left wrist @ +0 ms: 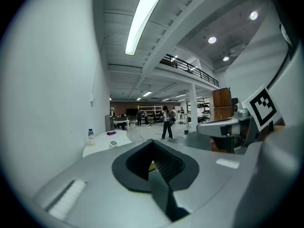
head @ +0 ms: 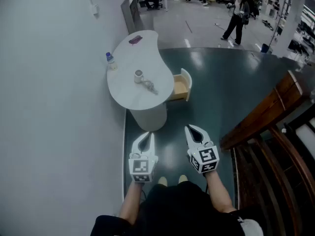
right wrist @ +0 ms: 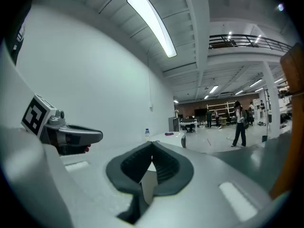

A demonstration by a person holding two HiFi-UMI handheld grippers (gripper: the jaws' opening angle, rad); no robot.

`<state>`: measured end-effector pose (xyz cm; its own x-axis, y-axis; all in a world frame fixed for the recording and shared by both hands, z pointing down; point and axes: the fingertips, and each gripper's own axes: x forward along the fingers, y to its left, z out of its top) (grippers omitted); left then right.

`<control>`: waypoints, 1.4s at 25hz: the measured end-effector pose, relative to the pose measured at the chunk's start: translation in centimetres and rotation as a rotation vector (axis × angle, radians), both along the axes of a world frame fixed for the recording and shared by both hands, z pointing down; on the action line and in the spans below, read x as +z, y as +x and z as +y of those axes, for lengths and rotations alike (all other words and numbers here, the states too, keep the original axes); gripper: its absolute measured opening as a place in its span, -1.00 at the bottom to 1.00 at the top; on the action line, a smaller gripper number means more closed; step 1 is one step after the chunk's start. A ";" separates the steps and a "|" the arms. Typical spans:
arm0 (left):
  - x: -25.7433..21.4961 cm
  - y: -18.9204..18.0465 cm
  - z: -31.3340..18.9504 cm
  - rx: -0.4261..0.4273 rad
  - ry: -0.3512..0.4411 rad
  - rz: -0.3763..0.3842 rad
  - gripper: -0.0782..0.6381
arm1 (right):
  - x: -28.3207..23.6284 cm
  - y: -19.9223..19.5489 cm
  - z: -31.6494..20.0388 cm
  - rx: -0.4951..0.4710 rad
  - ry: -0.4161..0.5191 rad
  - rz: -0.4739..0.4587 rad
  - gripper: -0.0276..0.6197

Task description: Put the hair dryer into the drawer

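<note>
A small white hair dryer (head: 139,75) with its cord lies on the white kidney-shaped table (head: 128,90) ahead of me; in the left gripper view the hair dryer (left wrist: 113,144) is a small white shape. The table's light wooden drawer (head: 181,85) stands pulled out to the right. My left gripper (head: 146,136) and right gripper (head: 193,130) hover side by side over the dark floor, well short of the table. Both are shut with nothing between their jaws. The left gripper (left wrist: 153,142) and the right gripper (right wrist: 152,144) each point toward the table.
A water bottle (head: 110,60) and a purple item (head: 135,40) are on the table's far part. A white wall runs along the left. Wooden furniture (head: 268,113) stands at the right. A person (head: 236,17) walks in the background.
</note>
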<state>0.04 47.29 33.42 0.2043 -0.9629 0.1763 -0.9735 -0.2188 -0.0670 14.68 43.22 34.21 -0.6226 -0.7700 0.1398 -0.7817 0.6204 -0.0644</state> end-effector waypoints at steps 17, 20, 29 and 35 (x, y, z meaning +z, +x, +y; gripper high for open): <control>0.3 3.9 -1.3 -0.032 0.003 0.021 -0.76 | 0.4 3.1 -1.4 -0.054 -0.001 0.024 -0.91; 0.9 4.5 -1.4 -0.051 -0.002 0.025 -0.76 | 1.0 3.6 -1.5 -0.075 -0.001 0.043 -0.90; 2.4 3.0 -4.9 -0.102 -0.028 0.021 -0.76 | 3.2 1.2 -5.2 -0.144 -0.039 0.040 -0.91; 3.2 -1.2 -9.9 -0.148 -0.030 0.036 -0.76 | 3.5 -2.8 -10.5 -0.180 -0.030 0.039 -0.91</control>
<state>-1.11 37.34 36.58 0.0677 -0.9775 0.2000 -0.9969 -0.0744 -0.0266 11.90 32.69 37.69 -0.7434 -0.6420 0.1876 -0.6607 0.7485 -0.0564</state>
